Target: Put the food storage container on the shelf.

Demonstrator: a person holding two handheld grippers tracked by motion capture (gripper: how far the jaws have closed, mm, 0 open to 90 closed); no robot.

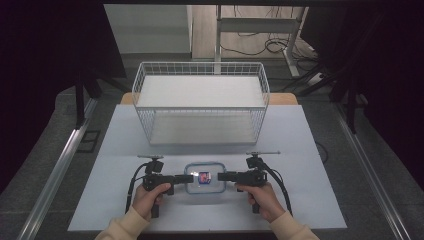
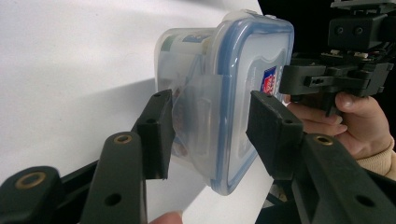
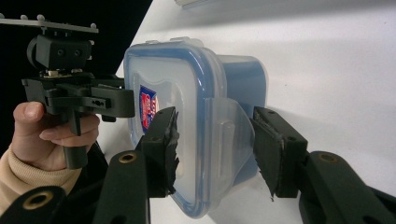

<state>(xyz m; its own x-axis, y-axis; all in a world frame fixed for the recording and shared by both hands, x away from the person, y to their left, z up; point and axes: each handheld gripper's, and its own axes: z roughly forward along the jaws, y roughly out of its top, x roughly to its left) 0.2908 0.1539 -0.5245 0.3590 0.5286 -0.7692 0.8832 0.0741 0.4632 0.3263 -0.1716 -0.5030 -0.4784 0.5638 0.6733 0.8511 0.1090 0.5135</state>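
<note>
The clear food container point(image 1: 204, 177) with a blue-sealed lid sits on the white table point(image 1: 300, 150), directly between the two tongs and near the person's edge; the wire basket point(image 1: 200, 102) stands beyond them, well apart.

Left gripper point(image 1: 188, 178): jaws closed down on the container's left side, one pad against the wall beneath the folded-out latch flap point(image 2: 201, 100), the other on the lid face.

Right gripper point(image 1: 222, 176): jaws part-way closed and straddling the right latch flap point(image 3: 229, 130). One pad sits at the lid face, the other at the container wall; whether they already press cannot be told from the right gripper view.

Hazards from this position:
- Uneven lift — if only one gripper bears firmly, the container may tilt or pivot out of the opposite jaws.
- Slip — smooth plastic and a curved lid rim offer the pads little purchase.
- Latch strain — pressure on a flap may bend it, or snap it shut off-line.
- The torn pad edge on the right gripper may reduce contact.
</note>
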